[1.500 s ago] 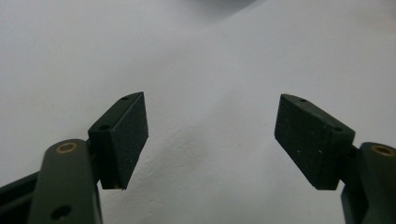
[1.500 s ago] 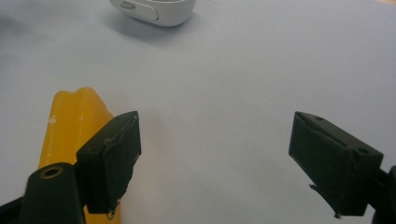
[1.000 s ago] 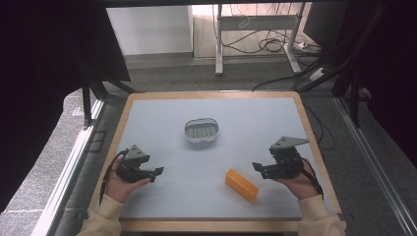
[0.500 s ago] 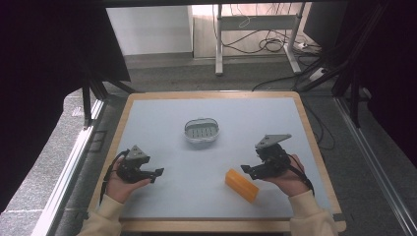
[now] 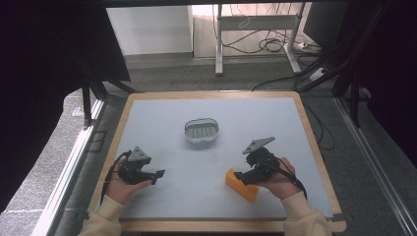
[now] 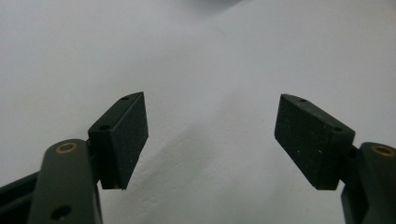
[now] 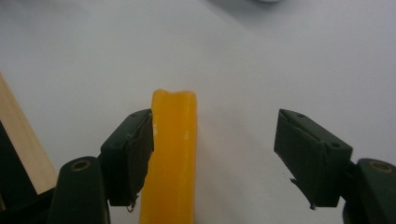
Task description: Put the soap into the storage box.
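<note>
The orange block (image 5: pixel 241 185) lies on the worktop (image 5: pixel 167 123) near the person's edge, right of the middle, set at a slant. The right tool (image 5: pixel 244 175) is at its upper end, held in the person's right hand (image 5: pixel 278 182).

The right gripper view tells what the high view cannot: the orange block (image 7: pixel 172 158) stands between the jaws, running straight away from the camera, with the left pad (image 7: pixel 139 154) against its side and the right pad (image 7: pixel 308 154) well apart from it, bare worktop showing in the gap. The right tool's jaws have just been closing, but only one pad meets the block, so it is not yet clenched on it. A strip of the worktop's wooden rim (image 7: pixel 21 140) shows at the left of that view.

The left tool (image 5: pixel 156 174) sits low at the worktop's left side in the left hand (image 5: pixel 123 184), released; the left gripper view shows its pads (image 6: pixel 126 135) standing wide with only pale worktop between them.

Farther back, near the worktop's middle, stands a small oval grey basket (image 5: pixel 201 132) with a slotted floor.
</note>
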